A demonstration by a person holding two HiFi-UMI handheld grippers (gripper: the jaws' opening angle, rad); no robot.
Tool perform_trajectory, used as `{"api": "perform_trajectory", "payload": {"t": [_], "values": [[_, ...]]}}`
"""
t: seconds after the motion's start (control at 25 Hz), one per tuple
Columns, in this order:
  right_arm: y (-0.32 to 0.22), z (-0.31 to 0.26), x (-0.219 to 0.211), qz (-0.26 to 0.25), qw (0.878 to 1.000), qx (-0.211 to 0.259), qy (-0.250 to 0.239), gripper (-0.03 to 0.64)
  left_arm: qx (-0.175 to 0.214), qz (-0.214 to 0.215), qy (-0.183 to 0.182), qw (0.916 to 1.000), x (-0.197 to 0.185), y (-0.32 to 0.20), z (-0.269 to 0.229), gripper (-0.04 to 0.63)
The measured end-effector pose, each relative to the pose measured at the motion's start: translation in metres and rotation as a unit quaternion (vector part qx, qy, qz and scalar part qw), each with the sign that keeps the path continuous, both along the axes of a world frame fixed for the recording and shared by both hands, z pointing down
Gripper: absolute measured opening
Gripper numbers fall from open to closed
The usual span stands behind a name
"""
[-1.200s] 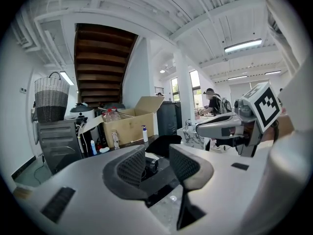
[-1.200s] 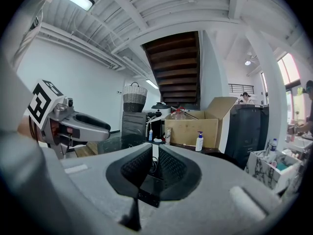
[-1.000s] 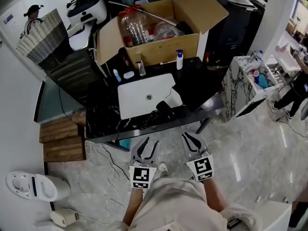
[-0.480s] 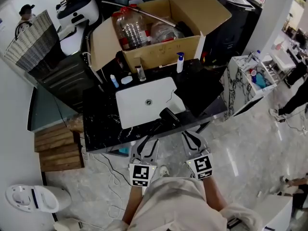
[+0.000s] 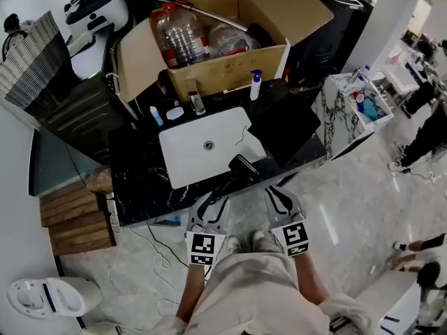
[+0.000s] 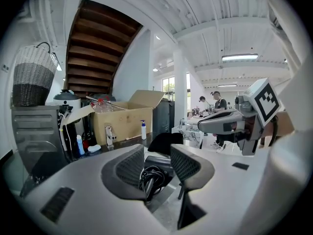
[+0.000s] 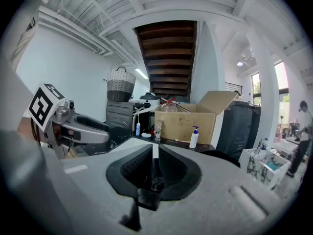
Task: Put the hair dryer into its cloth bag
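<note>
A black hair dryer [image 5: 244, 167] lies near the front edge of the black marble table [image 5: 140, 180], its coiled cord [image 5: 222, 187] beside it. It rests against the front corner of a flat white cloth bag [image 5: 202, 145]. My left gripper [image 5: 211, 209] hovers just short of the table edge, pointing at the cord. Its jaws have just been opening and stand slightly apart with nothing between them; the left gripper view shows the cord [image 6: 151, 174] beyond them. My right gripper [image 5: 278, 199] hangs beside it, below the dryer, jaws together on nothing.
An open cardboard box [image 5: 209, 72] with a plastic bottle stands at the table's back, a pump bottle [image 5: 255, 86] and small bottles before it. Black cloth [image 5: 283, 135] covers the table's right part. A marble-patterned stand [image 5: 342, 110] is right, wooden crates [image 5: 73, 215] left.
Both grippers have come closer to the table's front edge, and the table now sits lower in the head view. The left jaws look a little wider apart.
</note>
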State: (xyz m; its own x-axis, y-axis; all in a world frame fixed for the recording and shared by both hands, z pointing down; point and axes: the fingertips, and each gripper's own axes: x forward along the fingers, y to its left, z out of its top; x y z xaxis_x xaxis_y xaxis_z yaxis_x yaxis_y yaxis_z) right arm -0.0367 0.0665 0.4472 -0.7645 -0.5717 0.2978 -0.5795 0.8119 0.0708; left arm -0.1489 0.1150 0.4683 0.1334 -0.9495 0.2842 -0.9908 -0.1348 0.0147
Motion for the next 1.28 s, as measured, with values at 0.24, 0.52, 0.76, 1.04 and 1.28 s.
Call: {"api": "perform_trajectory", "payload": {"t": [0.24,0.52,0.76,1.04,1.28], "values": [[0.000,0.009,-0.002,0.000,1.000,-0.007,0.011,0.023,-0.014,0.007,0.007,0.9999,0.001,-0.002,0.014,0.178],[-0.008,0.016,-0.010,-0.013,1.000,-0.016,0.015,0.023,-0.030,-0.001,0.006,0.9995,-0.004,-0.007,0.024,0.189],[-0.026,0.029,-0.021,-0.034,0.999,-0.026,0.021,0.023,-0.049,-0.009,-0.001,0.9988,-0.013,-0.020,0.034,0.199],[-0.045,0.050,-0.030,-0.071,0.996,-0.050,0.033,0.023,-0.081,-0.009,-0.008,0.9967,-0.012,-0.043,0.056,0.213],[-0.058,0.064,-0.036,-0.105,0.991,-0.077,0.045,0.023,-0.116,0.001,-0.020,0.9930,-0.009,-0.060,0.076,0.232]]}}
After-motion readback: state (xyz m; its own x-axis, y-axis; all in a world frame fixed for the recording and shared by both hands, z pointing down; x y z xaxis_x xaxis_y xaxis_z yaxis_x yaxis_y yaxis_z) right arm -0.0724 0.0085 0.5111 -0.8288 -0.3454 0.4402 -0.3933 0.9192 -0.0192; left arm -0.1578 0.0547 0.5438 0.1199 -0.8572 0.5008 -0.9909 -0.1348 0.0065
